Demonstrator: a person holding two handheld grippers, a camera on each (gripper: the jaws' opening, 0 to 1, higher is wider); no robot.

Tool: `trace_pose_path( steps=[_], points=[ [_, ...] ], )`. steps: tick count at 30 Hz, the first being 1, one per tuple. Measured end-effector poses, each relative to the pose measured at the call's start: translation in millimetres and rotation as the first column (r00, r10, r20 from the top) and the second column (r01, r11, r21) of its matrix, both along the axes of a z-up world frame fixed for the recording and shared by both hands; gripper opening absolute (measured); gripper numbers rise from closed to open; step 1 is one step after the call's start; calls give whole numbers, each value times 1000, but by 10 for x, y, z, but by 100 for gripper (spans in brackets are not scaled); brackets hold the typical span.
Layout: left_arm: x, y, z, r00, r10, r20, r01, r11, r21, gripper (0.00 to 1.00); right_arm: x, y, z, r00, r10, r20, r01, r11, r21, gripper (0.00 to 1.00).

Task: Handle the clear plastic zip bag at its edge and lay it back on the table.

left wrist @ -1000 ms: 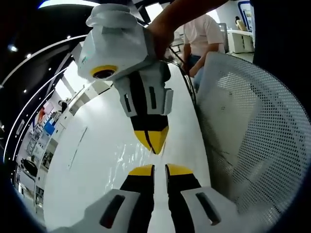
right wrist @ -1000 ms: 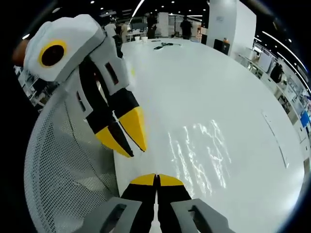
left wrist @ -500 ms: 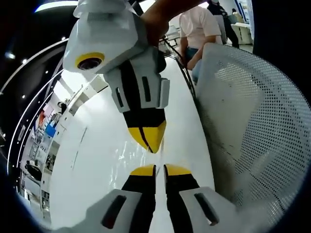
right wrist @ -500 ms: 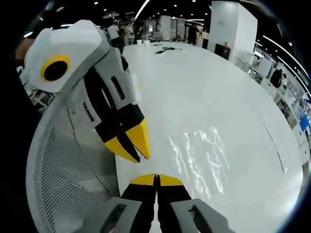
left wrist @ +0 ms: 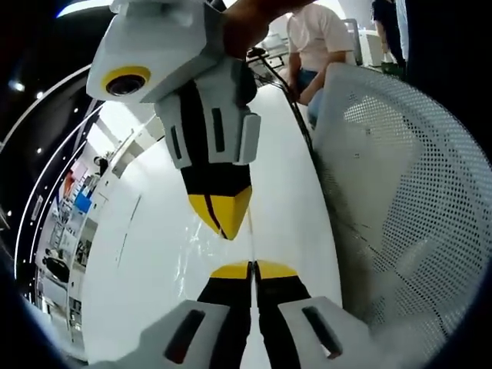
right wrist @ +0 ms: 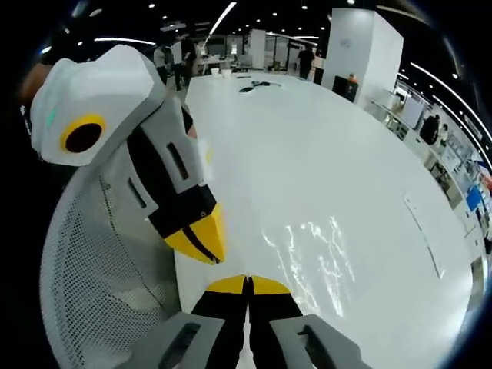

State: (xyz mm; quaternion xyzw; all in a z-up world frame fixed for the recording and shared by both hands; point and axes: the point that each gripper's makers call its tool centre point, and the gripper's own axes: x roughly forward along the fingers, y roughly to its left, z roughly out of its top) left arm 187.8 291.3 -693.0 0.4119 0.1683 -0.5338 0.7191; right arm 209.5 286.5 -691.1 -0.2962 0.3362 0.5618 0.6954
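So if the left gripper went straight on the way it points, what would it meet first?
Most likely the right gripper, whose yellow tips hang just ahead of the left gripper, both shut. Depth is hard to judge, so it might pass beside it. Beyond lie the clear bag and the white table.

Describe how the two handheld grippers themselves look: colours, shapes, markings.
Both match. The left gripper and right gripper have black jaws capped with yellow tips, rising from pale grey bodies with dark slots. Seen from the other view, each body is a white, blocky shell with a yellow ring around a dark circle and slotted side panels.
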Motion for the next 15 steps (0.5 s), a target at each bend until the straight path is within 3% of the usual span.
trace_pose_path(
  steps=[15],
  points=[
    [-10,14,-45,999,26,-29,-25,1000,12,0,175,45,160,995,-36,88,32,998,50,0]
  ],
)
